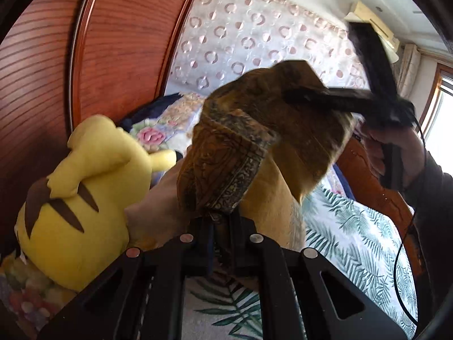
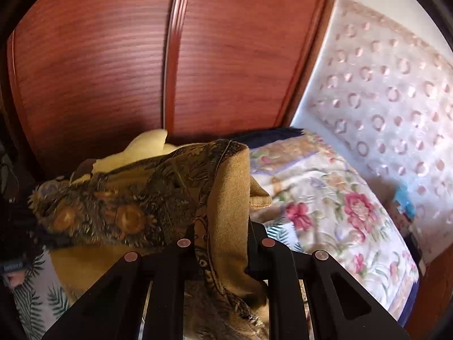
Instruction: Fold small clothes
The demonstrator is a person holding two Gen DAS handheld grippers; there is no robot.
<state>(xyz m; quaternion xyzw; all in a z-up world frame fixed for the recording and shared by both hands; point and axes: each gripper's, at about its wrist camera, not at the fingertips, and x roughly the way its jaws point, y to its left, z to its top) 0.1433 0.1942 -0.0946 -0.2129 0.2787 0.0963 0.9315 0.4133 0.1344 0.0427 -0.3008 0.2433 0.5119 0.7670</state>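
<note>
While both claws pinch it, the cloth hangs in the air above the bed, stretched between them.

Cloth: a mustard garment (image 1: 243, 147) with dark sunflower print, raised clear of the palm-leaf sheet (image 1: 354, 238); its long axis runs from one claw across to the other, and loose folds sag below that line.
Left gripper (image 1: 219, 226): jaws clamped on a bunched, patterned hem of the garment, fabric rising straight out from between the fingers.
Right gripper (image 2: 223, 243): jaws clamped on a plain mustard fold with a printed border; in the left wrist view it shows as a blurred black bar (image 1: 348, 99) biting the far upper edge.
Edges: wooden wardrobe doors (image 2: 113, 65) stand close behind the cloth; a wooden bed frame (image 1: 365, 175) rims the sheet's far side.
Open room: bare palm-leaf sheet lies below and to the right of the garment.
Neighbours: a yellow plush toy (image 1: 85, 198) sits just beside the garment on the wardrobe side; a floral quilt (image 2: 325, 206) is heaped against the patterned wall (image 2: 382, 99).
Containers: cannot tell of any.
</note>
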